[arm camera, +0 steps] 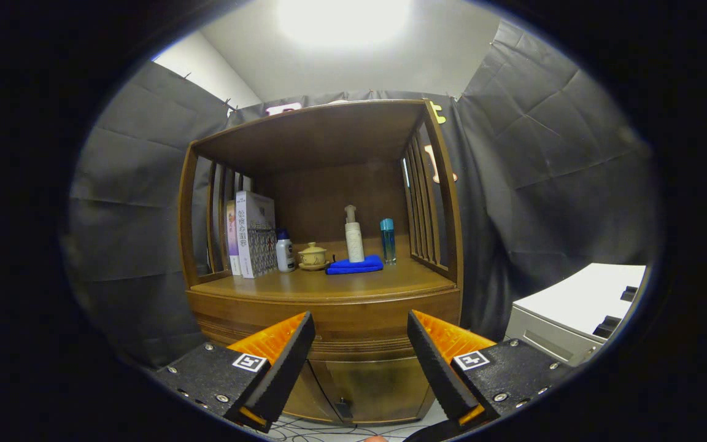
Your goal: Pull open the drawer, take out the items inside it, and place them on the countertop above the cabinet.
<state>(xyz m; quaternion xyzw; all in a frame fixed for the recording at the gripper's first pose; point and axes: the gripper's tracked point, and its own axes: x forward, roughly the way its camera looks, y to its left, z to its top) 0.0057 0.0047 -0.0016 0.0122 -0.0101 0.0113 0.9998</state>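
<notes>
A brown wooden cabinet [329, 319] stands ahead, with an open shelf above its countertop [329, 283]. Its drawer front [359, 324] is a closed band just under the countertop, partly hidden by my fingers. My gripper [361, 328] is open, held a short way off from the drawer front, with nothing between the fingers. What is inside the drawer is hidden. On the countertop rest a folded blue cloth [354, 264], a white pump bottle [353, 236], a blue-capped clear bottle [388, 240], a small lidded teacup [313, 255], a white bottle [284, 250] and books [249, 234].
Below the drawer are two cabinet doors [366, 387], and cables lie on the floor under them. A white and grey box-like unit [574, 319] stands to the right of the cabinet. Slatted side rails enclose the shelf left and right.
</notes>
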